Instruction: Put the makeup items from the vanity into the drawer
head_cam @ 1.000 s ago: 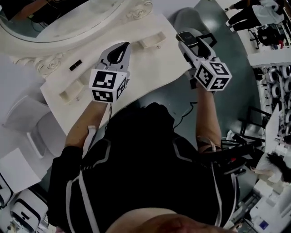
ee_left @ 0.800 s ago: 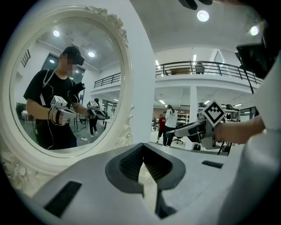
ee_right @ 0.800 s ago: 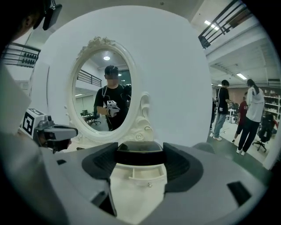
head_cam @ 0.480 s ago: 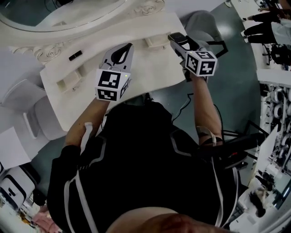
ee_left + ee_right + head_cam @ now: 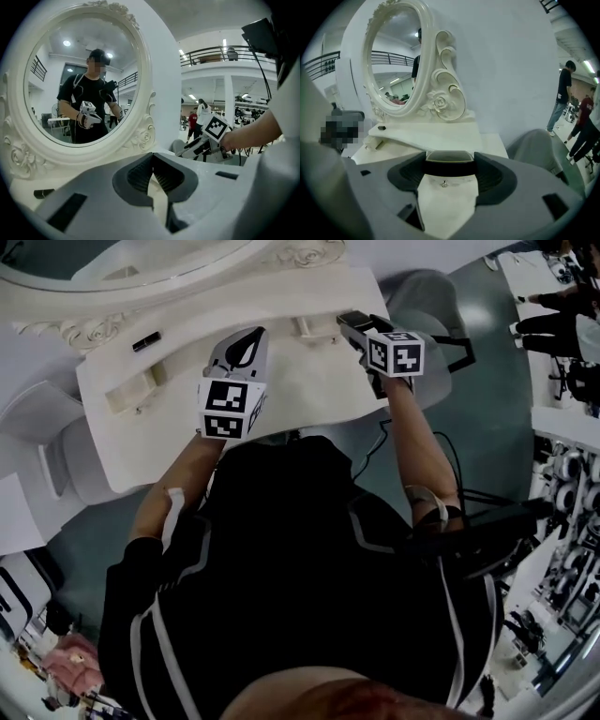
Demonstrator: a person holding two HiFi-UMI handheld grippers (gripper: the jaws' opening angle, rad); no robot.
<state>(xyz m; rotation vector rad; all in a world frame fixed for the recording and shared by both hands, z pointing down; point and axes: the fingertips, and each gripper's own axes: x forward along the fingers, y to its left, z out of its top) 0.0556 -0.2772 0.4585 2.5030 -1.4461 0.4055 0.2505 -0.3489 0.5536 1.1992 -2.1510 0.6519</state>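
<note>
One dark flat case [image 5: 450, 160] is clamped across the right gripper [image 5: 351, 321], held above the back right of the vanity [image 5: 300, 395], close by a small drawer [image 5: 316, 327]; whether that is open I can't tell. Another small black item [image 5: 145, 341] lies far left under the mirror [image 5: 141, 273], so the job looks barely begun. Left gripper [image 5: 151, 169] hangs pinched together, empty. Bare top between them gives room; the mirror frame behind and the vanity's right end sit close.

Black top [image 5: 281, 559], pale stripes, grey left claw [image 5: 255, 334], right claw [image 5: 345, 321], black-and-white marker cubes [image 5: 228, 407]
</note>
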